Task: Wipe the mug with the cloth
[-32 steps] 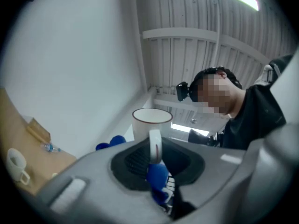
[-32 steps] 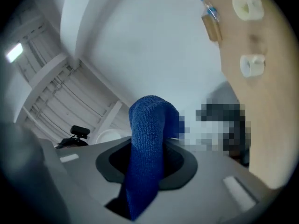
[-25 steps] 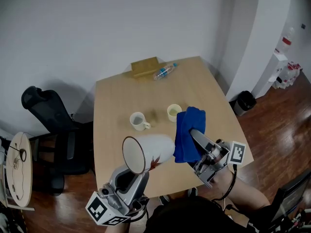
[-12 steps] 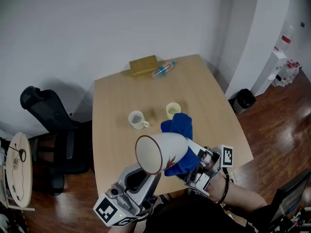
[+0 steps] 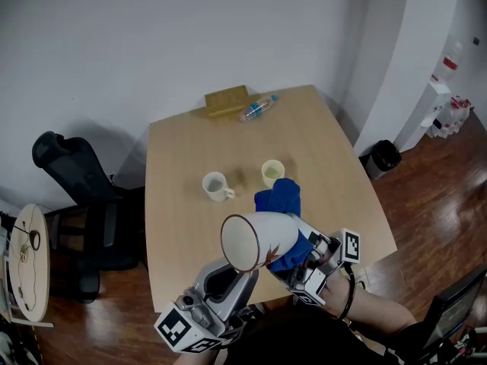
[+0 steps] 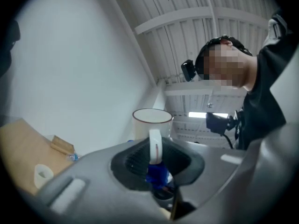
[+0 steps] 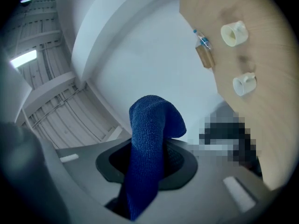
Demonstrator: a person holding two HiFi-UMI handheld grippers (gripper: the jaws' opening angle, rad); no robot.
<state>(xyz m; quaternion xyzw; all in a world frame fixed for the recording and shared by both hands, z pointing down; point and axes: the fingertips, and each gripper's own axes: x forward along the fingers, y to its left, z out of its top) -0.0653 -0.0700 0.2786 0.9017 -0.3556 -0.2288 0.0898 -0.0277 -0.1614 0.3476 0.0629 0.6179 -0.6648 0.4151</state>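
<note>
— Both tongs in your head view: what do they carry?
— Your left gripper (image 5: 242, 268) is clenched on the handle of the mug (image 5: 262, 236). It holds the mug up over the near edge of the table (image 5: 327, 139), mouth turned to the left. Your right gripper (image 5: 304, 251) grasps the blue cloth (image 5: 280, 198), which lies against the mug's far right side.
— And your left gripper view?
— The jaws pinch the white handle. The mug (image 6: 152, 122) stands just beyond them, rim up.
— Your right gripper view?
— The jaws are clamped on the cloth (image 7: 150, 139), which rises between them and folds over at the top. Far off on the table (image 7: 266, 69) sit a cream cup (image 7: 235, 32) and a white cup (image 7: 244, 84), well apart from the cloth.
</note>
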